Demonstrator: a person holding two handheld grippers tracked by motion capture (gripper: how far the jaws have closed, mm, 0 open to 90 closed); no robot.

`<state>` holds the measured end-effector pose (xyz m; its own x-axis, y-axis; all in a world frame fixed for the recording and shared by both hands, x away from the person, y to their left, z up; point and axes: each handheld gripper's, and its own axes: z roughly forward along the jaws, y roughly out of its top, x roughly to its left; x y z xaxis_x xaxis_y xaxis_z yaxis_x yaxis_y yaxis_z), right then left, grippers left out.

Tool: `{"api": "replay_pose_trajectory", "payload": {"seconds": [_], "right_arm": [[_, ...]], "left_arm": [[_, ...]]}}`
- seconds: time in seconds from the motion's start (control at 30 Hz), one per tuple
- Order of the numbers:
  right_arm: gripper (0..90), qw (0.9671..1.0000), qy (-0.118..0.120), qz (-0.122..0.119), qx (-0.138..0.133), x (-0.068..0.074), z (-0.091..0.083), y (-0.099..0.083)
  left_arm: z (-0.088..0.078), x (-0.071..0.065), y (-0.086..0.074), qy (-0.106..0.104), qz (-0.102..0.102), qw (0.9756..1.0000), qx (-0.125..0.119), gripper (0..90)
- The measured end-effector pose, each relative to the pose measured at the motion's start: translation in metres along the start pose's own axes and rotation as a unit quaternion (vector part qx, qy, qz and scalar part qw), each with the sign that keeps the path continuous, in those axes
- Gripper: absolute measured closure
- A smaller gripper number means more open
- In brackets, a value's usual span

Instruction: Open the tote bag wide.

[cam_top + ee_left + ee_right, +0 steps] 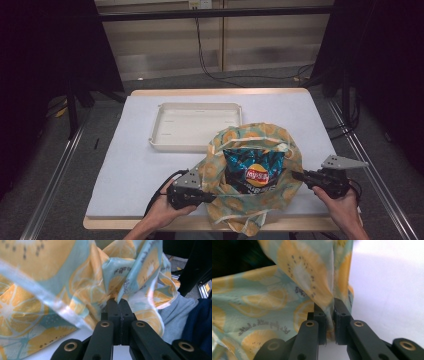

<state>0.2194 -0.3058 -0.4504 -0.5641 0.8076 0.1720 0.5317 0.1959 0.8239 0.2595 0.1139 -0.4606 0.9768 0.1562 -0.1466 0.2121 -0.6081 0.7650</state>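
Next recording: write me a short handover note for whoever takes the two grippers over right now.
Left gripper: shut on the bag's left rim.
Right gripper: shut on the right rim, a fold of fabric pinched between the jaws.
The fruit-print bag lies open at the table's near edge, stretched between both grippers, with a blue chip packet showing inside.
A white tray sits just behind the bag.
Done: both rims gripped, mouth held open.
Left: probably getting the packet out, perhaps to the tray.

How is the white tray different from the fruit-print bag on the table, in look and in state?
The tray is plain white, rigid and holds nothing; the bag is soft, printed with orange slices, and holds a chip packet. The tray lies untouched; the bag is clamped by the left gripper and right gripper. Both rest on the table.
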Motion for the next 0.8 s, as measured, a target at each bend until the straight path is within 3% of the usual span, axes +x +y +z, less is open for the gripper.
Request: {"api": "replay_pose_trajectory", "payload": {"seconds": [0.27,0.3,0.33,0.43,0.53,0.57,0.8], "right_arm": [[83.8,0.9983,-0.011,-0.011,0.056,-0.001,0.018,-0.006],[83.3,0.9984,-0.011,-0.008,0.054,-0.001,0.018,-0.005],[81.7,0.9987,-0.011,-0.012,0.048,-0.001,0.016,-0.005],[70.4,0.9998,-0.007,-0.009,0.016,0.0,0.006,-0.002],[57.2,0.9997,-0.004,-0.009,-0.024,0.003,-0.008,0.005],[55.6,0.9993,-0.009,-0.009,-0.036,0.004,-0.012,0.007],[44.2,0.9958,-0.01,-0.022,-0.088,0.011,-0.033,0.031]], "left_arm": [[0.009,0.002,-0.002,0.006,0.008,0.9995,0.031,90.0],[0.01,0.002,-0.003,0.004,0.003,0.9998,0.02,90.0],[0.009,0.004,-0.002,0.004,0.004,0.9997,0.024,90.0],[0.005,0.003,-0.002,-0.005,-0.01,0.9999,0.004,89.7],[-0.004,0.003,0.0,-0.01,-0.023,0.9992,-0.03,75.5],[-0.009,0.001,0.002,-0.01,-0.022,0.9991,-0.034,74.9],[-0.037,0.002,0.014,0.001,-0.027,0.9944,-0.102,66.2]]}}
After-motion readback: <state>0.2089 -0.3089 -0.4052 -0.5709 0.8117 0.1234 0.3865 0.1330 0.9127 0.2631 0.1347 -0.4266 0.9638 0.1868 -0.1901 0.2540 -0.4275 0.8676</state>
